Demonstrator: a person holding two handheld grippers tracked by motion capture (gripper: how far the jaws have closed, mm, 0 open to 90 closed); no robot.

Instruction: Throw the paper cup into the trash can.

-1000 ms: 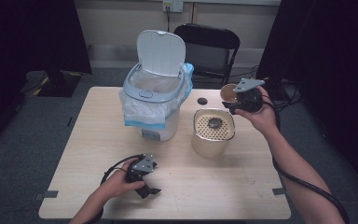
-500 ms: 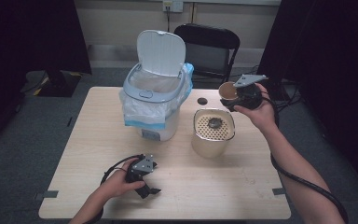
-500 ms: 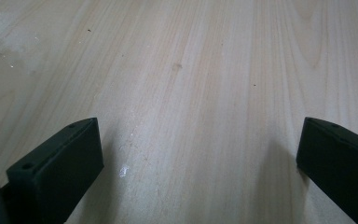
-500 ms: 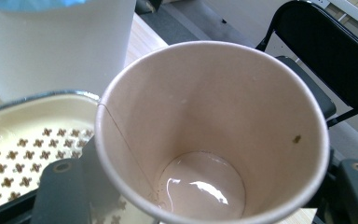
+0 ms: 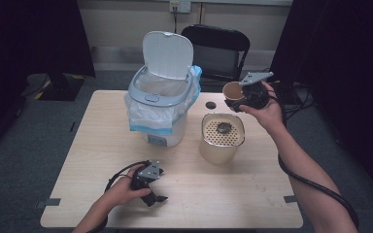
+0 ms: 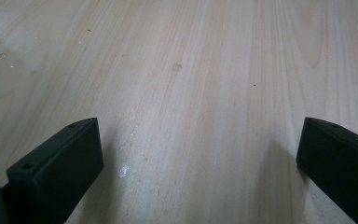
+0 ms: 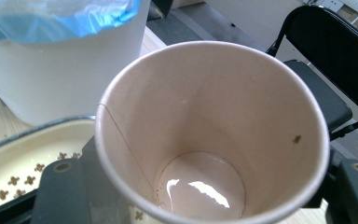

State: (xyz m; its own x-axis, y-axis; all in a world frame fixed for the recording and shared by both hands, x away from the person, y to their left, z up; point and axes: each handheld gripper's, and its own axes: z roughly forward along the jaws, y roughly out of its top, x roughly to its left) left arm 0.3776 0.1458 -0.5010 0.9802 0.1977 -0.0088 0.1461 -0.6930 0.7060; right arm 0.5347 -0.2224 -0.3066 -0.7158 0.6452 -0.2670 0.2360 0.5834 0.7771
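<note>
A: Cup (image 5: 232, 90) first. Where is it?

B: In the high view the right gripper (image 5: 245, 97) holds the paper cup in the air, just above and behind the cream canister (image 5: 222, 144), which stands on the table (image 5: 233, 194) with a perforated insert in its mouth. The cup is tipped over, its open mouth turned toward the white bin (image 5: 160, 104).

A: And the jaws on it?

B: Pinching the cup. In the right gripper view the cup (image 7: 212, 130) sits between the two black jaws, one against each side of its wall. The inside looks empty apart from a wet shine on the bottom and a small brown speck on the wall.

A: What lies under it there?

B: The canister's perforated insert (image 7: 28, 163) shows at lower left, the bin's white wall and blue liner (image 7: 56, 18) behind it, and a black folding chair (image 7: 335, 60) beyond.

A: The other hand?

B: The left gripper (image 5: 156, 196) rests low on the near part of the table, well apart from the bin and canister. In the left gripper view its jaws stand spread wide with bare wood (image 6: 191, 93) between them, gripping nothing.

A: The bin's lid?

B: Standing up, open, with the liner folded over the rim.
</note>
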